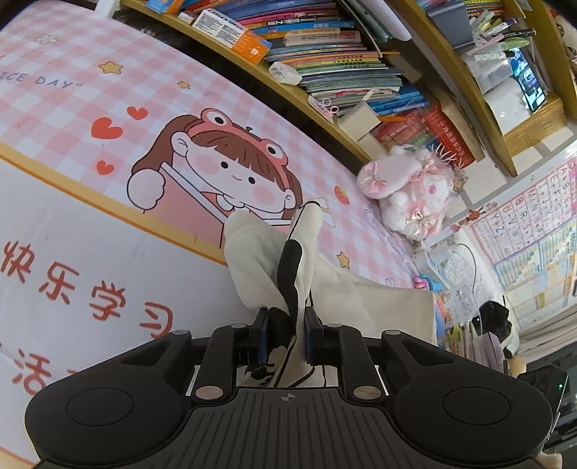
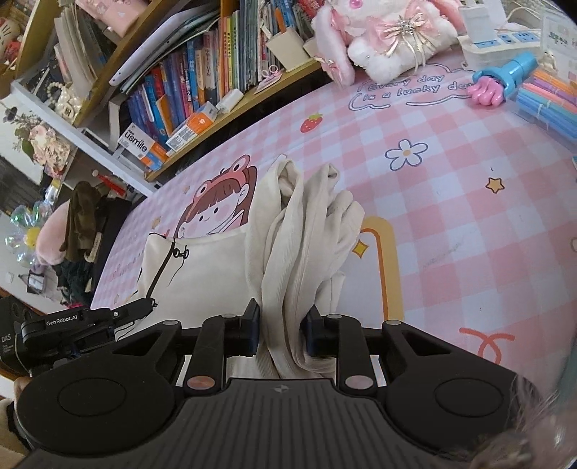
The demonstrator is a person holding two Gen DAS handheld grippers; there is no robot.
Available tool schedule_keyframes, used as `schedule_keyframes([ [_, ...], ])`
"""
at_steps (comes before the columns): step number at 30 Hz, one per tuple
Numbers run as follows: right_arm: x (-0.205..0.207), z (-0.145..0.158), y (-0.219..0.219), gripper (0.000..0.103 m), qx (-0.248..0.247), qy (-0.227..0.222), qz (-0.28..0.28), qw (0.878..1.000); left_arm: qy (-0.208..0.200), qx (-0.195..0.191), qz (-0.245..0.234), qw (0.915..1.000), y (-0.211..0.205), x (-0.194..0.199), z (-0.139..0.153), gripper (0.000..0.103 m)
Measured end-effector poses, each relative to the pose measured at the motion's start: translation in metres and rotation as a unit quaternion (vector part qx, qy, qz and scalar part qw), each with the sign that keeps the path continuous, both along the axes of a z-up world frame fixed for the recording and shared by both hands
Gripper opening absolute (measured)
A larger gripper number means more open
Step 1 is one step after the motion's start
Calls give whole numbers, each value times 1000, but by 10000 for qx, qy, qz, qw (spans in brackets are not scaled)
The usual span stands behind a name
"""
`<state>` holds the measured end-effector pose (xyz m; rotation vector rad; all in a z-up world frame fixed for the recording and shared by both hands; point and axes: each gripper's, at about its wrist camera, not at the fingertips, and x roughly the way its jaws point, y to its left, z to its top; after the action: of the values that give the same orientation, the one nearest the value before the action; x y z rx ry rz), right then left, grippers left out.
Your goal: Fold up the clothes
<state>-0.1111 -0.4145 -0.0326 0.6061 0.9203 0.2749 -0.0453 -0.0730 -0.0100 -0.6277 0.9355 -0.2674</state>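
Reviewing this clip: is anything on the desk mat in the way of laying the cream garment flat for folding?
Nothing visible blocks it. Both the left gripper and right gripper are shut on the cream garment, and the pink checked mat around it is bare. The plush rabbit and blue toy sit at the far edge.

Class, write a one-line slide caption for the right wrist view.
Right tongs pinch a bunched cream garment on the pink checked desk mat.

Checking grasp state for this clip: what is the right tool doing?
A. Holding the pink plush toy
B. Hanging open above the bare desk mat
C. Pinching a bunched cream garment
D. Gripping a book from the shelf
C: in the right wrist view, the right tool has ribbed folds of the cream garment gathered between its fingers.
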Motion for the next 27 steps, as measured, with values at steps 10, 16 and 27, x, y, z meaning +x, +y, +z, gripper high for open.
schedule_keyframes([
  [10,9,9,40,21,-80,-55,-165,9998,-107,-163,-127,9997,46,20,7,17],
  [16,37,21,76,21,24,-226,-216,9995,-296,-299,-85,9991,95,48,19,16],
  [27,130,36,146,21,-108,-574,-72,9983,-609,-470,-6,9970,170,126,19,16],
])
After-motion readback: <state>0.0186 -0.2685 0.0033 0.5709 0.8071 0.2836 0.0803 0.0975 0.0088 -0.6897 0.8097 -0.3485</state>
